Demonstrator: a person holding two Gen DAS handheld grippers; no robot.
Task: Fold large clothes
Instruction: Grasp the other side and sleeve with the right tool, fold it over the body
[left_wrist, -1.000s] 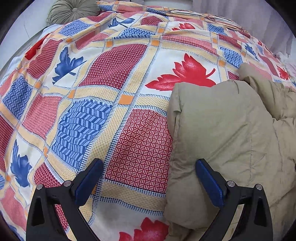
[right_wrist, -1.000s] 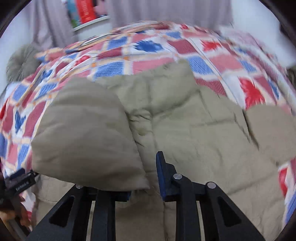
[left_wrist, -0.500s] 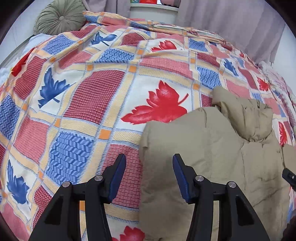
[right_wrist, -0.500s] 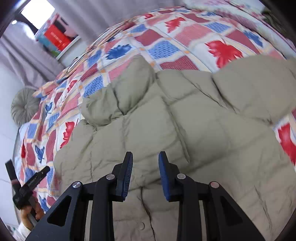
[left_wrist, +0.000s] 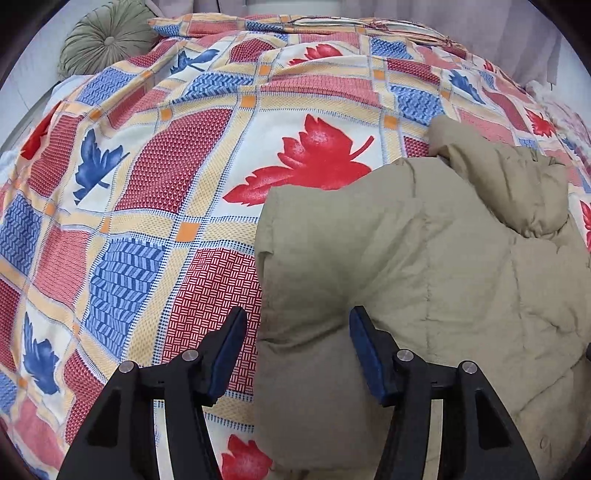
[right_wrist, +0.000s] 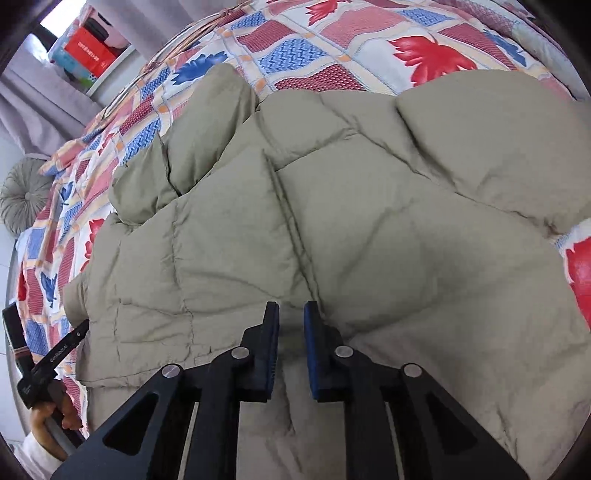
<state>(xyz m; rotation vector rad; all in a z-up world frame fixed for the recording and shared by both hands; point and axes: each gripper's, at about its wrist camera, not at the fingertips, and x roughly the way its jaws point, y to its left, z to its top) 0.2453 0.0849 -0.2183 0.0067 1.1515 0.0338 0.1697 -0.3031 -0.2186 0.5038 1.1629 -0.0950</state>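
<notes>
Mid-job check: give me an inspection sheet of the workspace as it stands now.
Surface: bed with patchwork leaf-print quilt.
Job's things: khaki puffer jacket lying on the quilt, one sleeve folded across its body.
Clutter: nothing seen on the quilt.
Grippers: left gripper open, its fingers straddling the jacket's folded edge; right gripper narrowly open above the jacket, gripping nothing.
Cables: nothing seen.
Surroundings: round green cushion at the bed's head; curtain; shelf with boxes.
</notes>
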